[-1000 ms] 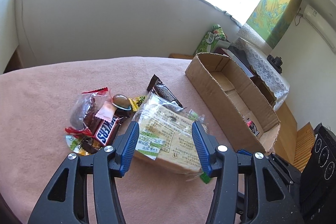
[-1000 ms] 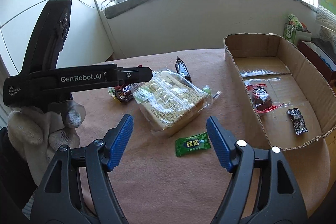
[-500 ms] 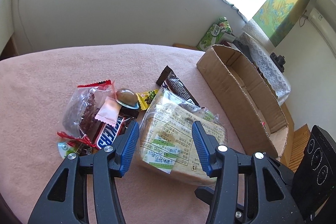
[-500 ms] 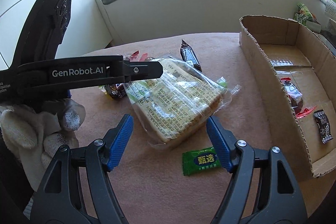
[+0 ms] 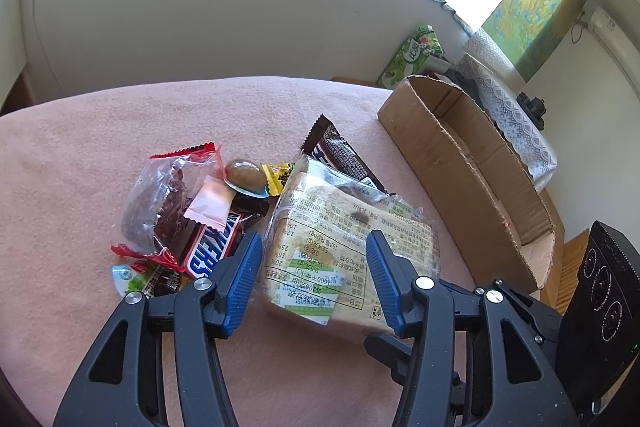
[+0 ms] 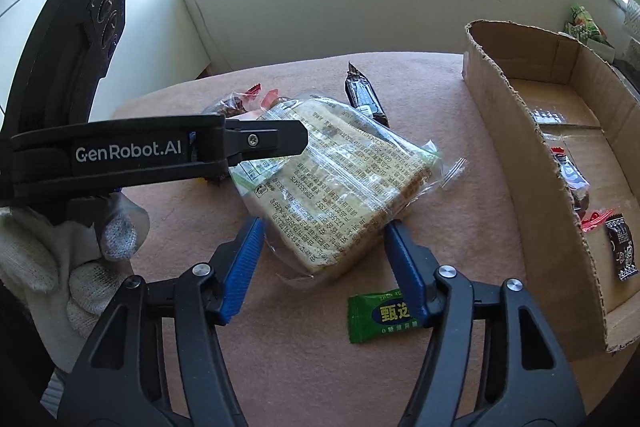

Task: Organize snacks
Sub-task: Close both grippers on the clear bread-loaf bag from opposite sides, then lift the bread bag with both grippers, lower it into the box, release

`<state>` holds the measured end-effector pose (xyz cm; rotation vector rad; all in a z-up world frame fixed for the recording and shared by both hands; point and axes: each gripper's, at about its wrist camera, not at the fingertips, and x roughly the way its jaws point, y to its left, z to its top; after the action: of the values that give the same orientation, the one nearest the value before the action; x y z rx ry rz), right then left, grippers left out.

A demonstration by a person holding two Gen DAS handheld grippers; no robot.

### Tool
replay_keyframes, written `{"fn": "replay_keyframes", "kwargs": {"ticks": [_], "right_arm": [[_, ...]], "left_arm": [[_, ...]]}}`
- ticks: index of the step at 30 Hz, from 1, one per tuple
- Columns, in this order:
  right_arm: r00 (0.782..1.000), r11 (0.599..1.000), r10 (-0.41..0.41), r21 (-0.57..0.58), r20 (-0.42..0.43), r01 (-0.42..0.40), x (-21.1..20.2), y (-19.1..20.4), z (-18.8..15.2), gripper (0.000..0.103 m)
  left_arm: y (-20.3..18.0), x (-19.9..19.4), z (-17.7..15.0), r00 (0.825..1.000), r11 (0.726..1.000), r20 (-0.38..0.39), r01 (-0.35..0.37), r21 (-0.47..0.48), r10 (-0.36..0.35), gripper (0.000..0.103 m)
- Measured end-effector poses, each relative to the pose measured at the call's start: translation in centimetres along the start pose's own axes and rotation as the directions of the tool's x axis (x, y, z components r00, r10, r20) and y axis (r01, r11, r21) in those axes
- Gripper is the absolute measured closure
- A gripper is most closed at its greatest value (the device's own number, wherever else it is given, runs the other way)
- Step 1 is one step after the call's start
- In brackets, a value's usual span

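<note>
A clear bag of sliced bread (image 5: 340,247) lies on the pink tablecloth; it also shows in the right wrist view (image 6: 340,179). My left gripper (image 5: 314,279) is open with its blue fingers on either side of the bag's near end. My right gripper (image 6: 324,255) is open and straddles the bag's other end. A pile of small snacks lies left of the bread: a Snickers bar (image 5: 212,251), a clear bag of dark pieces (image 5: 160,203), a dark wrapped bar (image 5: 344,155). A green candy packet (image 6: 380,315) lies by my right finger.
An open cardboard box (image 6: 516,155) stands to the right and holds a few small snacks (image 6: 620,251). It also shows in the left wrist view (image 5: 464,179). A green package (image 5: 412,59) stands beyond the table. A low wall and windowsill run behind.
Both grippers have moved in toward the bread bag from opposite ends, so their open fingers now flank it. The bag has not been lifted.
</note>
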<state>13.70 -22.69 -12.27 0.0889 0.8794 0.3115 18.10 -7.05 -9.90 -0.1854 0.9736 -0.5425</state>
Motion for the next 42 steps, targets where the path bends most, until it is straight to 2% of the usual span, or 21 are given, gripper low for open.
{"fn": "replay_keyframes", "kwargs": {"ticks": [5, 20, 33, 42], "right_arm": [[1.0, 1.0, -0.001, -0.005, 0.004, 0.001, -0.2, 0.0, 0.0, 0.043], [0.998, 0.999, -0.012, -0.051, 0.06, 0.015, -2.6, 1.0, 0.6, 0.044], [0.991, 0.997, -0.024, -0.065, 0.129, 0.033, -6.7, -0.1, 1.6, 0.044], [0.986, 0.995, -0.064, -0.06, 0.156, 0.074, -9.1, -2.7, 2.8, 0.044]], "left_arm": [[0.0, -0.5, -0.3, 1.0, 1.0, 0.006, -0.008, 0.001, 0.008, 0.051], [-1.3, -3.3, 0.0, 0.998, 1.0, 0.069, -0.014, 0.017, 0.013, 0.051], [-4.9, -4.8, 1.6, 0.992, 0.998, 0.13, -0.005, 0.065, -0.004, 0.051], [-8.5, -3.6, 3.2, 0.991, 0.994, 0.132, 0.016, 0.11, -0.031, 0.051]]}}
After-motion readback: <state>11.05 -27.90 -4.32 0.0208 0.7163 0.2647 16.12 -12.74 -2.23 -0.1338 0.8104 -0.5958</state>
